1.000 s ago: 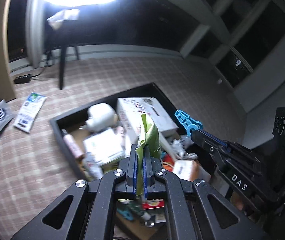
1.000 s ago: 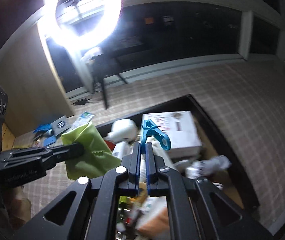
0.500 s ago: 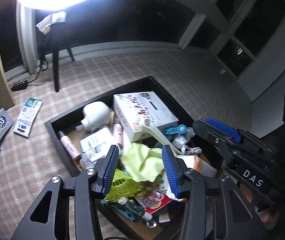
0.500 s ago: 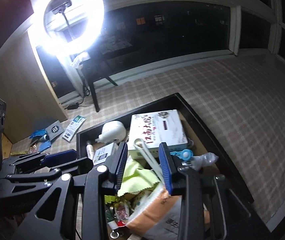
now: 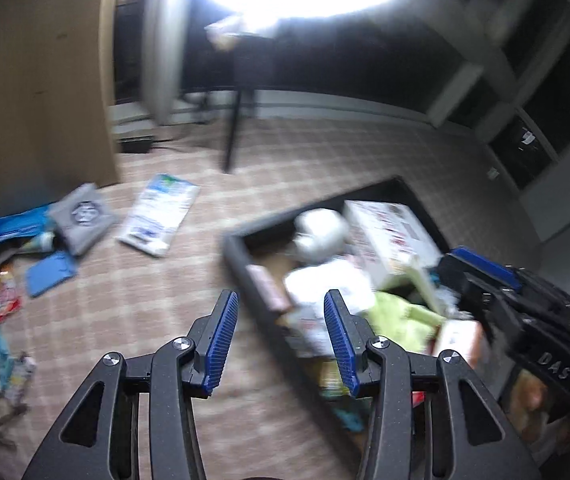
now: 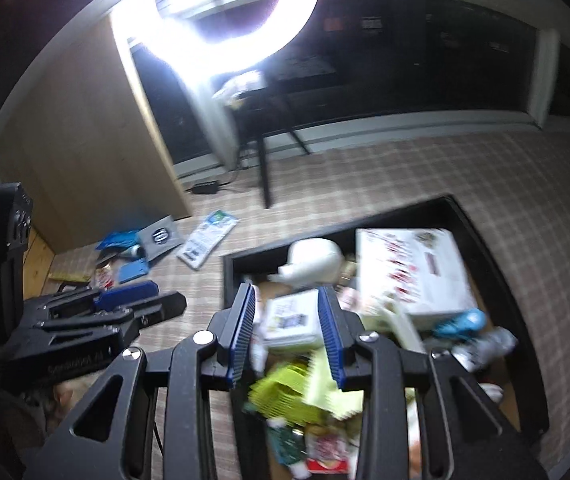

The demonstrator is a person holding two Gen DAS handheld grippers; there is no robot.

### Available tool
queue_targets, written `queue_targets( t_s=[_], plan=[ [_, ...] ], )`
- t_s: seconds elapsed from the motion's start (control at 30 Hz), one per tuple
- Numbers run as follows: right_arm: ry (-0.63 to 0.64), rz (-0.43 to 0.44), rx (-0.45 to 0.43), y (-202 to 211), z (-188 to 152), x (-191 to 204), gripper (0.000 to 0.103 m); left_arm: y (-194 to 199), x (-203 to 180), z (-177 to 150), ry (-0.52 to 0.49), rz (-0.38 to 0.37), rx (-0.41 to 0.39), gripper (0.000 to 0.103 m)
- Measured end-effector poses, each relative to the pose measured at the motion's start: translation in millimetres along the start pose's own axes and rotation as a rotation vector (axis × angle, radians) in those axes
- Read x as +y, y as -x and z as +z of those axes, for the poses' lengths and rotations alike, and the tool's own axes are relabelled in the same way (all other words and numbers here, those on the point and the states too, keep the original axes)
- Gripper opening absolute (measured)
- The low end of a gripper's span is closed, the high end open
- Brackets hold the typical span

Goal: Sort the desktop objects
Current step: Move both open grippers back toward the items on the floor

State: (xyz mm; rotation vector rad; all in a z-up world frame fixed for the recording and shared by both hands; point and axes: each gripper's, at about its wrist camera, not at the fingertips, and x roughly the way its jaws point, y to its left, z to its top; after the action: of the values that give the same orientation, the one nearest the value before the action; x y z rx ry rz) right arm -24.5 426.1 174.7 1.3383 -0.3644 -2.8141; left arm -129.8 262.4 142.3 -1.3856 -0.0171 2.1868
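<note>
Checked cloth covered the worktop (image 5: 133,300) under a glaring ring lamp (image 6: 221,8). I saw my left tongs (image 5: 281,340) apart with nothing between them, over the edge of the black tray (image 5: 237,256). My right tongs (image 6: 285,336) were likewise apart and empty above the tray, where the green cloth (image 5: 401,316) lay among boxes; packets (image 5: 161,212) lay loose to the left.

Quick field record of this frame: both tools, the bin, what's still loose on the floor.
left tool: open, empty, over carpet beside the bin
right tool: open, empty, above the bin
black bin: holds white box, green cloth, blue clip, other clutter
loose on carpet: white packet, grey pouch, blue items
image: motion-blurred
</note>
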Motion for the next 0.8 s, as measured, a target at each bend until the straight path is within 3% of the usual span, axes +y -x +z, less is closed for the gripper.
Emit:
queue_targets(
  t_s=[0.37,0.53,0.8],
  plan=[
    [0.126,0.117,0.103,-80,54,102,0.037,21,170,29,0.184,0.230,-0.008,0.043],
    [0.133,0.144,0.174,-135,71,146,0.037,14,233,42,0.259,0.275,-0.001,0.043],
    [0.112,0.155,0.264,-218,83,198,0.038,-15,278,59,0.296,0.280,0.010,0.043]
  ],
)
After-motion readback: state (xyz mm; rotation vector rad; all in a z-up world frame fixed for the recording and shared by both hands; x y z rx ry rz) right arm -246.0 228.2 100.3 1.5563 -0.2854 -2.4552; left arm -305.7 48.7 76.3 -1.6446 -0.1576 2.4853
